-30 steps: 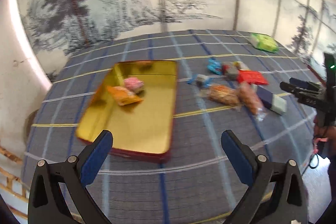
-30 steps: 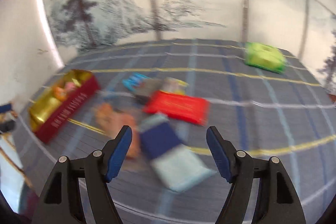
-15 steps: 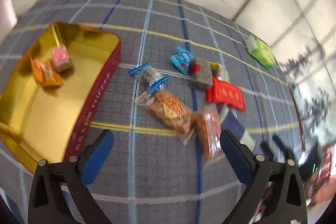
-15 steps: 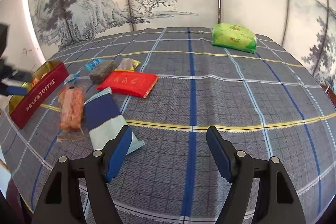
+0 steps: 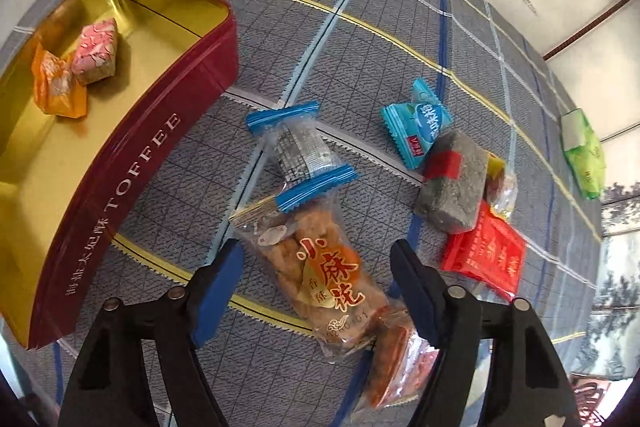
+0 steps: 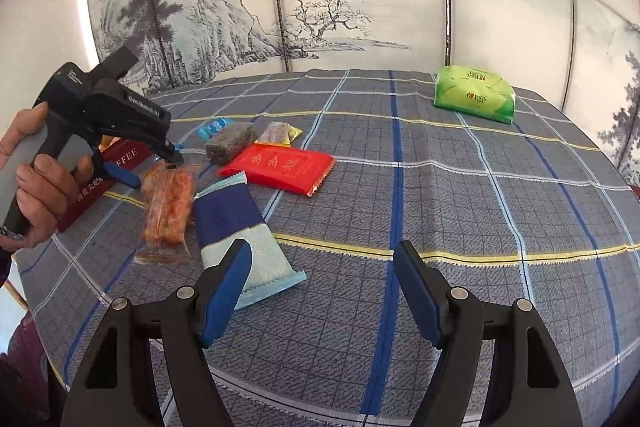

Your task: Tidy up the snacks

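Note:
My left gripper [image 5: 316,287] is open, its jaws either side of a clear packet of fried twists [image 5: 320,275] on the checked cloth. It also shows in the right wrist view [image 6: 152,163], above that packet. The red toffee tin [image 5: 132,155] stands to the left, holding an orange snack [image 5: 56,87] and a pink one [image 5: 98,51]. A blue-ended candy [image 5: 300,151], a teal candy [image 5: 420,127], a grey block [image 5: 452,187] and a red packet [image 5: 484,259] lie beyond. My right gripper [image 6: 320,291] is open and empty, near a blue-and-white packet [image 6: 240,231].
A second orange snack packet [image 6: 166,207] lies next to the blue-and-white one. A green tissue pack [image 6: 474,99] sits at the far right of the round table. A painted screen stands behind. The table edge curves close on the left.
My left gripper has swung right from the tin, dropped low over the fried-twist packet, and its jaws have narrowed. My right gripper has drawn back and holds still.

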Available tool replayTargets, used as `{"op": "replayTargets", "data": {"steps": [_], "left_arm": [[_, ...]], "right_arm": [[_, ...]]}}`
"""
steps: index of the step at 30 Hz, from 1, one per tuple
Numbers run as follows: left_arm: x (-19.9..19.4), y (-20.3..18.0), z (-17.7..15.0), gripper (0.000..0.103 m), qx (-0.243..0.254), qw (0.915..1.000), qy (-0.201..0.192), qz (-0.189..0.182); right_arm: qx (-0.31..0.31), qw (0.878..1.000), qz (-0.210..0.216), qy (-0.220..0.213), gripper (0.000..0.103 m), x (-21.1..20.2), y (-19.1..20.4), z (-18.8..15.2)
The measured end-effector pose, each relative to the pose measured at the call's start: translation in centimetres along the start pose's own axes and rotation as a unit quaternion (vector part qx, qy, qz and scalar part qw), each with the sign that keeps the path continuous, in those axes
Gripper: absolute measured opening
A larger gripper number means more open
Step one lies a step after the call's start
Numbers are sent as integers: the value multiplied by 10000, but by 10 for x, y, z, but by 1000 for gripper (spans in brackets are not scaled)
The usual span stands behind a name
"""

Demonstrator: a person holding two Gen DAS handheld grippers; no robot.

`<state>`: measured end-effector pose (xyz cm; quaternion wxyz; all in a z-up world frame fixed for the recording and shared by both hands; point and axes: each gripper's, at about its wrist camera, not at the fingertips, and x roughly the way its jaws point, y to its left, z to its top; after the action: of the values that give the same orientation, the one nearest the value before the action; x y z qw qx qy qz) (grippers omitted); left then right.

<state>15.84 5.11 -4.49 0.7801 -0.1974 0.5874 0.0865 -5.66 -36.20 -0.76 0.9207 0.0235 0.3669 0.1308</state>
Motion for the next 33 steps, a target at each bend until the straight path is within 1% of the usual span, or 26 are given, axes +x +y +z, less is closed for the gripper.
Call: {"op": "replayTargets", "data": {"steps": [2, 4, 5, 6, 7, 8, 11, 12, 14, 16, 19, 20, 23, 27, 30, 31, 33], "left_arm": [[0, -4, -3, 57, 85, 9997, -80, 232], [0, -3, -6, 56, 236, 9992, -114, 290], [-3, 2, -8, 50, 218, 9993, -145, 255], [-4, 5, -9, 37, 208, 9993, -176, 267], [-6, 10, -12, 34, 225, 9993, -187, 252], [-8, 14, -14, 34, 287, 9993, -174, 153], [-15, 28, -25, 34, 548, 9985, -51, 79], [-18, 32, -29, 34, 720, 9974, -13, -10], [-27, 41, -39, 34, 984, 9951, -99, -17], [-33, 46, -50, 34, 1332, 9910, -60, -100], [-42, 54, -63, 34, 1624, 9865, -207, 35], [-42, 55, -65, 34, 1693, 9854, -199, 48], [-33, 61, -66, 35, 1662, 9861, 13, -29], [-32, 55, -69, 37, 1820, 9830, -249, 32], [-31, 50, -80, 36, 2095, 9761, -552, 188], [-31, 50, -83, 35, 2149, 9742, -664, 179], [-30, 45, -90, 34, 2339, 9674, -936, 269]], "right_arm": [[73, 10000, 21, -52, 75, -1, -3, 1], [134, 9999, 14, -74, 75, -1, -5, 1], [150, 9999, 11, -83, 76, -1, -6, 2], [159, 9998, 5, -90, 76, -1, -7, 2], [164, 9998, -3, -97, 76, -1, -7, 2], [165, 9998, -2, -95, 77, 0, -8, 3], [184, 9998, -24, -95, 79, 1, -8, 3], [201, 9997, -39, -100, 79, 1, -9, 3], [226, 9997, -59, -103, 80, 1, -10, 3], [238, 9996, -102, -105, 80, 1, -10, 4], [293, 9994, -167, -85, 82, 2, -12, 4], [301, 9994, -165, -79, 82, 2, -12, 4], [306, 9994, -185, -29, 84, 4, -13, 5], [336, 9992, -228, 12, 85, 6, -14, 5], [323, 9991, -250, 87, 85, 9, -14, 6], [320, 9991, -257, 98, 85, 9, -14, 6], [328, 9990, -280, 108, 85, 10, -15, 6]]}}
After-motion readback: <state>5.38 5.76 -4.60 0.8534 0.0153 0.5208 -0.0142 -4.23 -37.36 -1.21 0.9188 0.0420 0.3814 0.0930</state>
